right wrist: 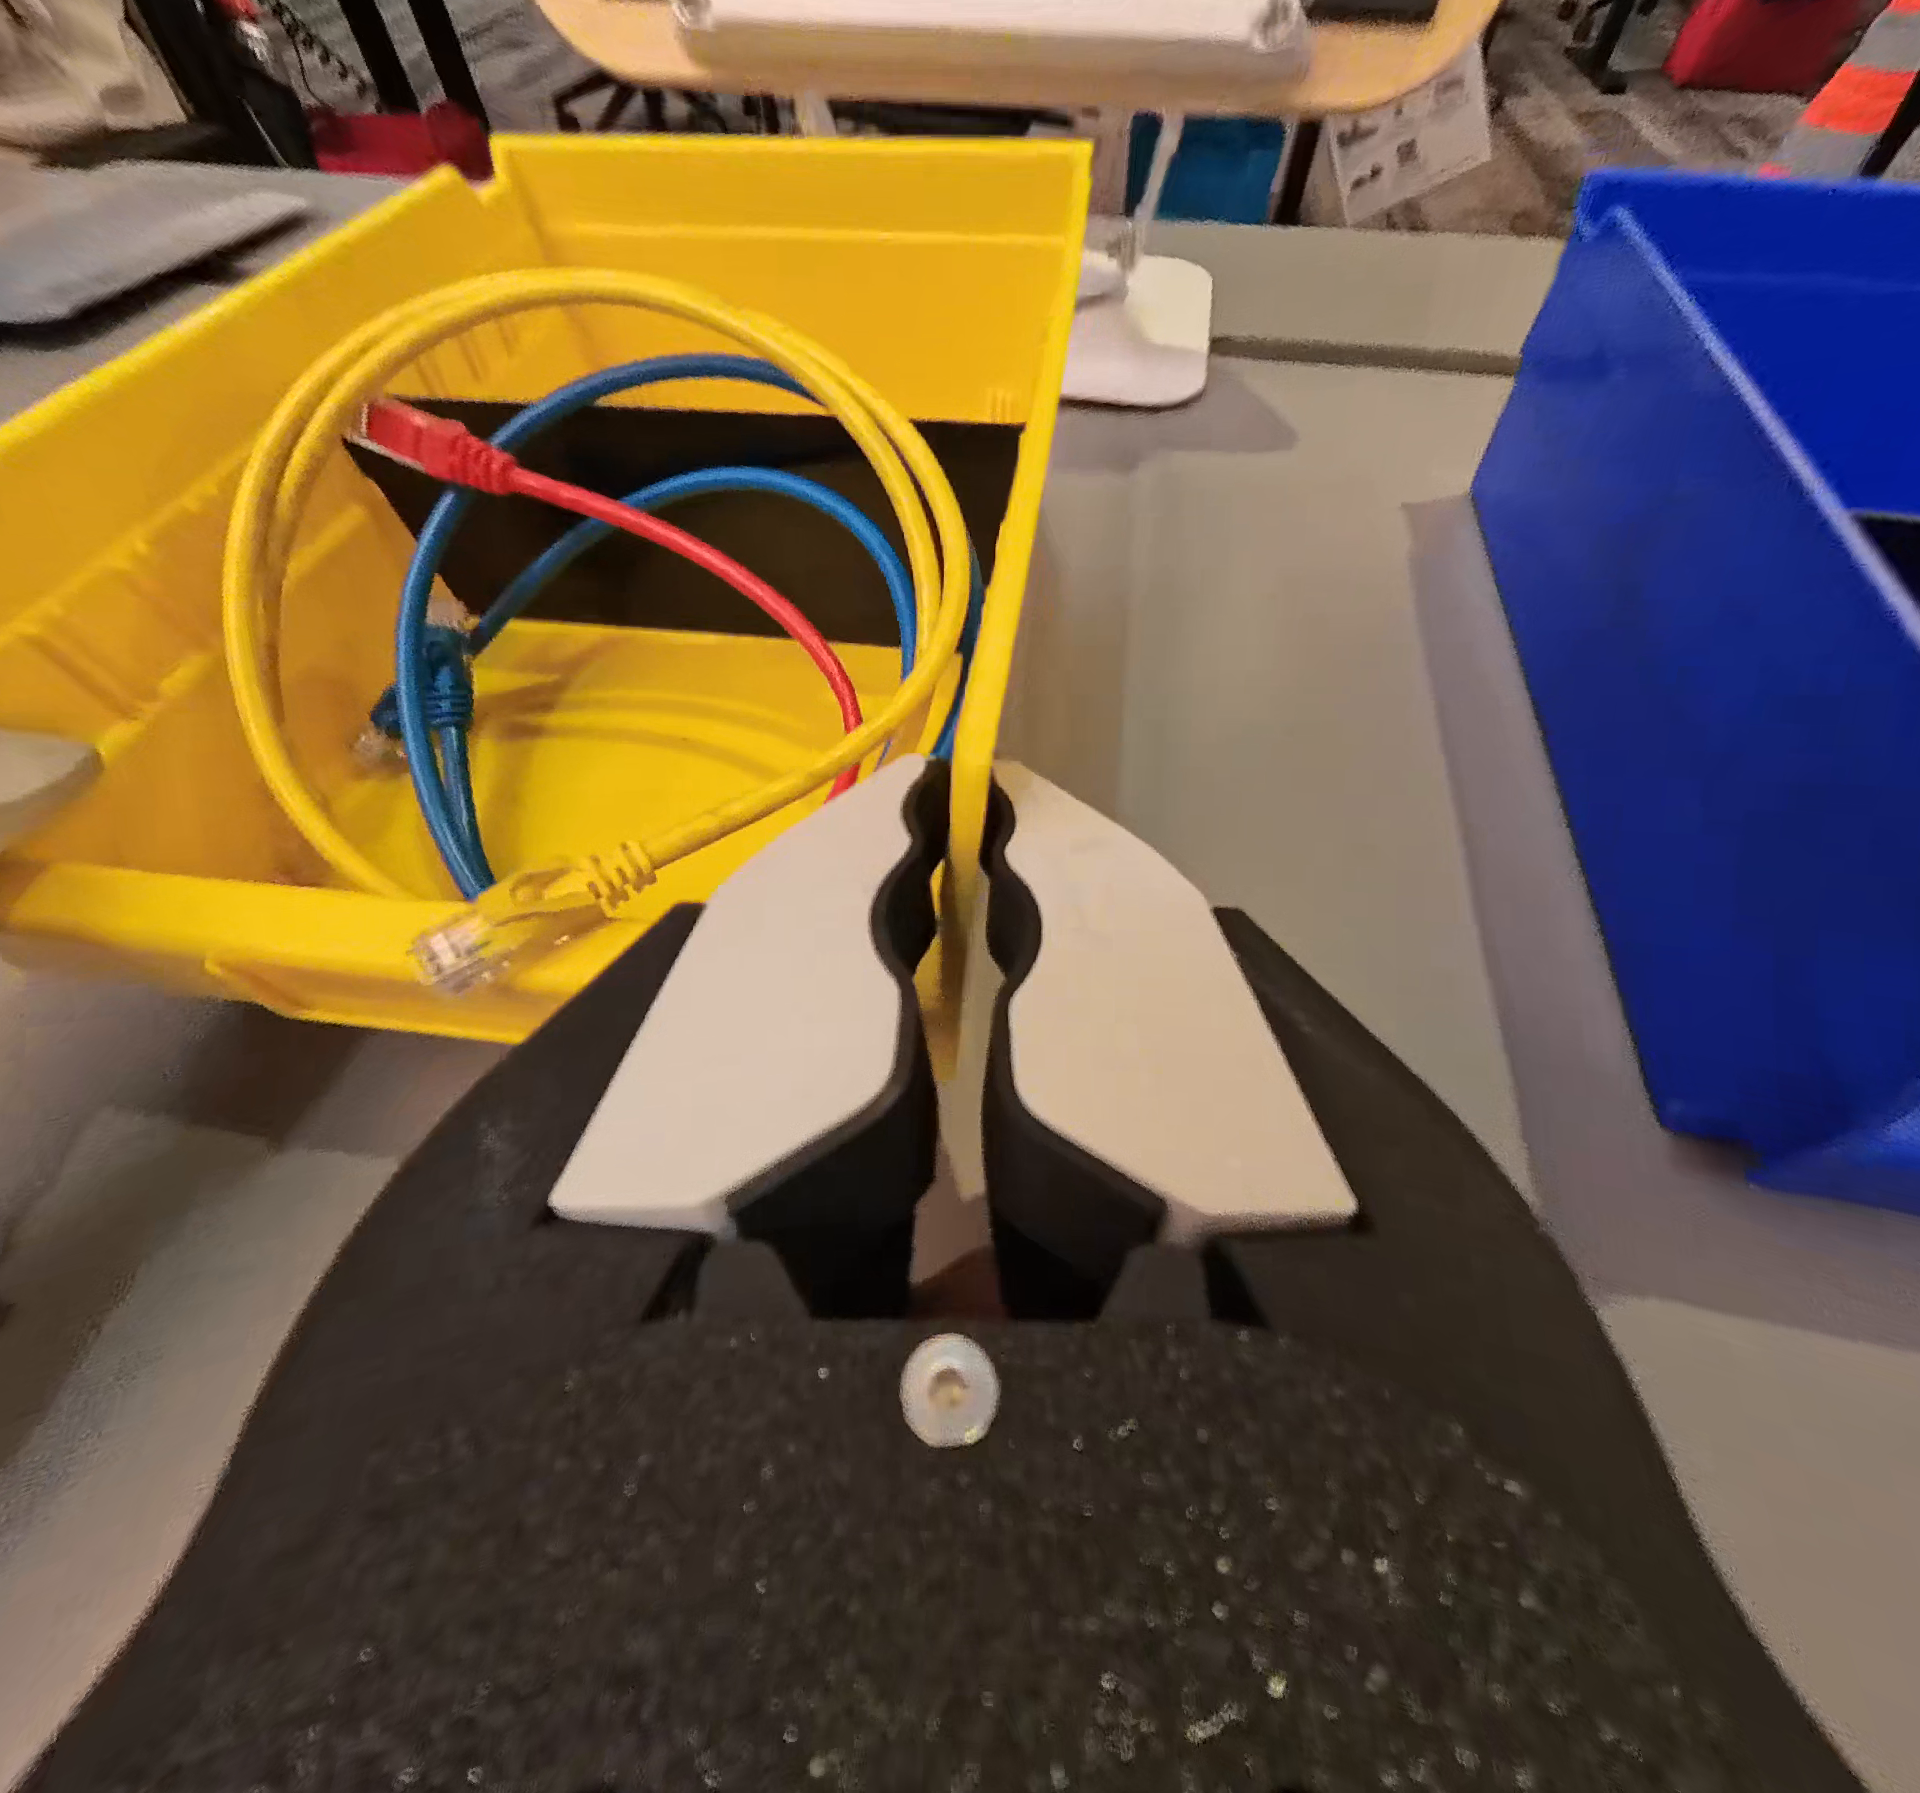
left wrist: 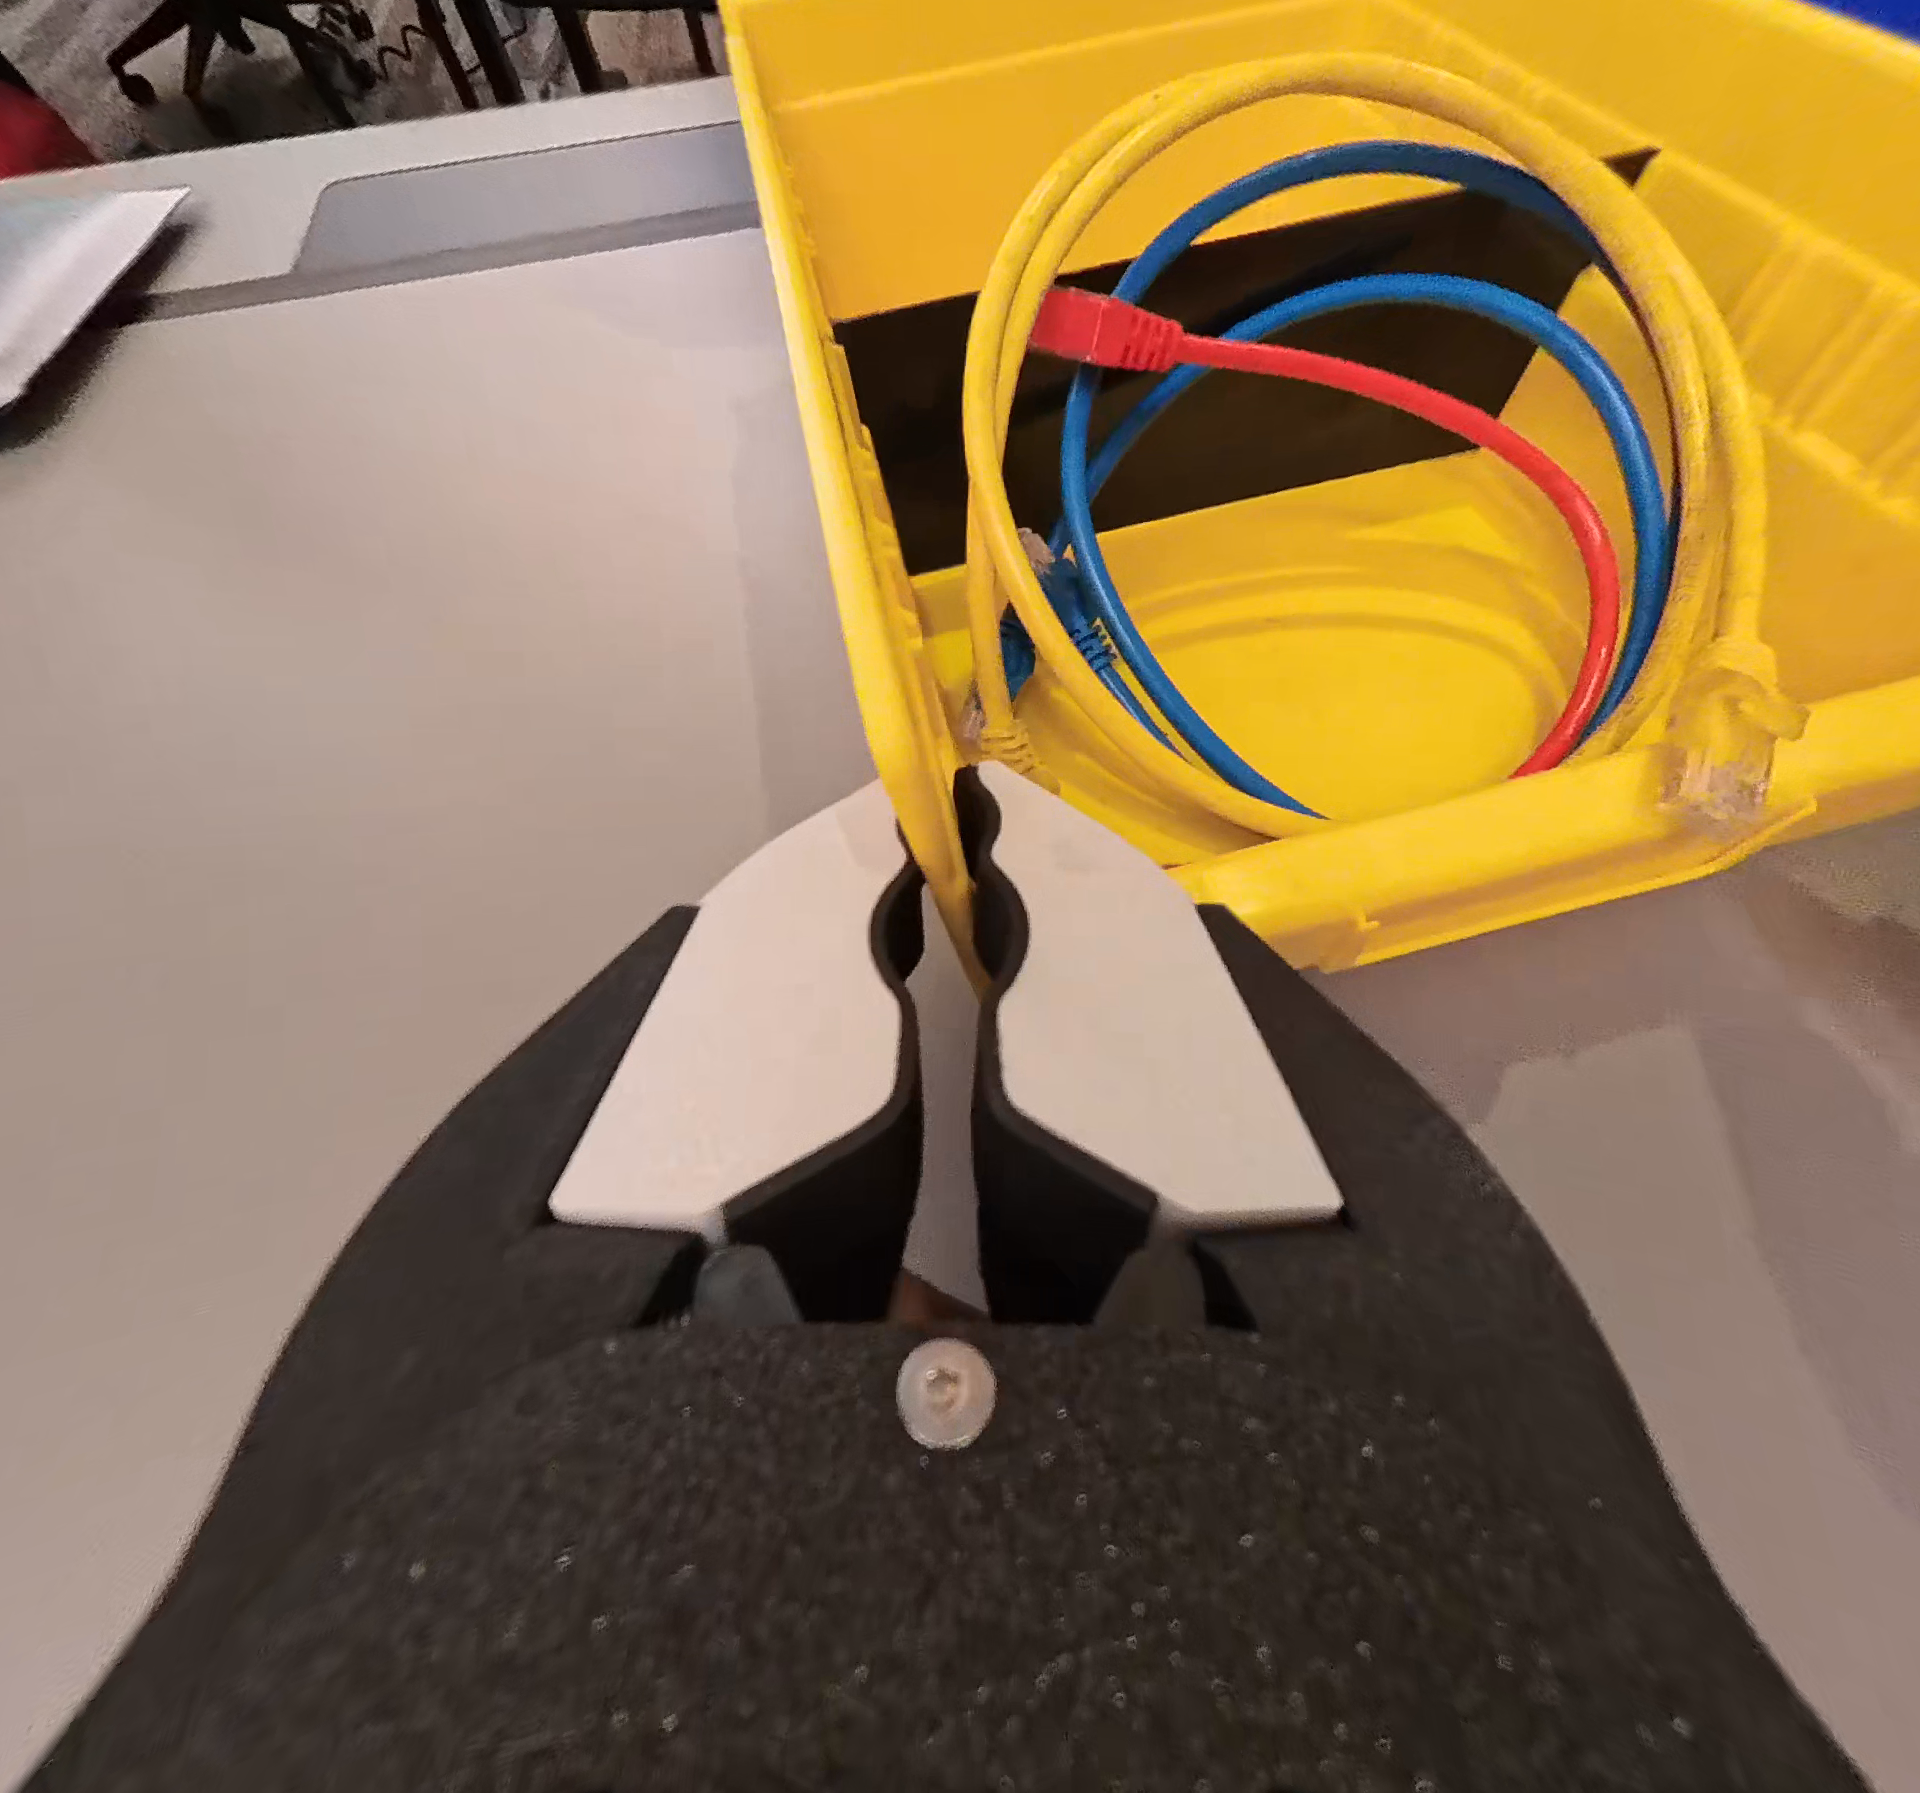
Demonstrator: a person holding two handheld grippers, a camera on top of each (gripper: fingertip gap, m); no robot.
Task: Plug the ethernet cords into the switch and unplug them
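Note:
A yellow bin (left wrist: 1039, 39) stands on the grey table and holds coiled yellow (left wrist: 1704, 372), blue (left wrist: 1621, 413) and red (left wrist: 1455, 413) ethernet cords. A black panel (left wrist: 1299, 439) stands across the bin behind them. My left gripper (left wrist: 951, 839) is shut on the bin's left side wall near its front corner. In the right wrist view my right gripper (right wrist: 961, 829) is shut on the bin's (right wrist: 810, 216) right side wall. The yellow cord's clear plug (right wrist: 468, 943) rests on the bin's low front rim. The red plug (right wrist: 416, 439) points left over the panel. No switch is in view.
A blue bin (right wrist: 1714, 704) stands on the table just right of my right gripper. A white stand base (right wrist: 1143, 330) sits behind the yellow bin. A flat grey pouch (left wrist: 73, 278) lies at the far left. Chairs stand beyond the table. Tip to tip, the grippers are about 20 centimetres apart.

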